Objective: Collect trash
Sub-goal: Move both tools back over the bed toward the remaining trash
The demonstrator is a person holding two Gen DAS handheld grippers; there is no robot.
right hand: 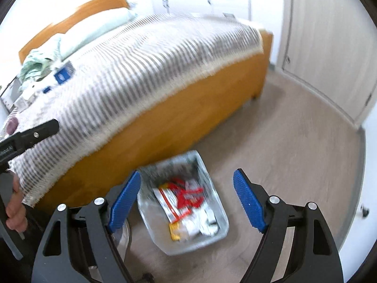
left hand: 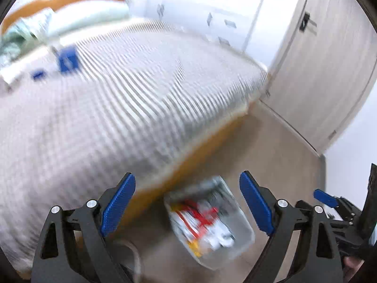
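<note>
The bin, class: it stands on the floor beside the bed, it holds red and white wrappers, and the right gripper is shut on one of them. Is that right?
One part is wrong. The bin does stand on the floor beside the bed and holds red and white wrappers, but the right gripper is open and empty. The right wrist view shows its blue pads spread wide above the bin.

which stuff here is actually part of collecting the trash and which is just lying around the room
Part of the job:
- clear bin on the floor beside the bed
- red and white wrappers lying in it
- small blue and white items on the bedspread, possibly trash, too blurred to be sure
- left gripper and right gripper, both open and empty

Just lying about:
- striped bedspread
- pillow
- wooden bed frame
- door
</note>
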